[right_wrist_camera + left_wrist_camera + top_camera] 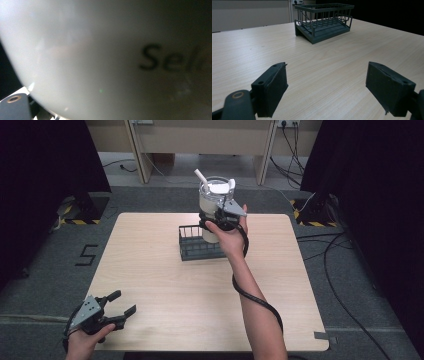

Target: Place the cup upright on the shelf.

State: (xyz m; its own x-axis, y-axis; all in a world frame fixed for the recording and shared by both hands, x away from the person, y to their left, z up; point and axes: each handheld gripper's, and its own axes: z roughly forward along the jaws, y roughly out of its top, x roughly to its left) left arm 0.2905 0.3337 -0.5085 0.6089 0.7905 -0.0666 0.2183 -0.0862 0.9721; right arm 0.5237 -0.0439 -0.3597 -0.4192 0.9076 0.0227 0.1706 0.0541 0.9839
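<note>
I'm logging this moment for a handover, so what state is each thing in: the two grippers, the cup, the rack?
Right gripper: shut on the cup, held up over the rack.
Cup: white, upright, lid on, straw sticking out, lifted off the table.
Wire rack: empty, standing on the table.
Left gripper: fingers open, holding nothing, at the table's near left edge.

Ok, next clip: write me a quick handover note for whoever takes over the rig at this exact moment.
Right gripper: shut on the white cup with a lid and straw, held in the air above the wire basket.
Left gripper: open, holding nothing, at the table's near left corner.
Done: cup gripped and off the table.
Left: probably setting the cup down, perhaps in the basket, which holds nothing.
</note>
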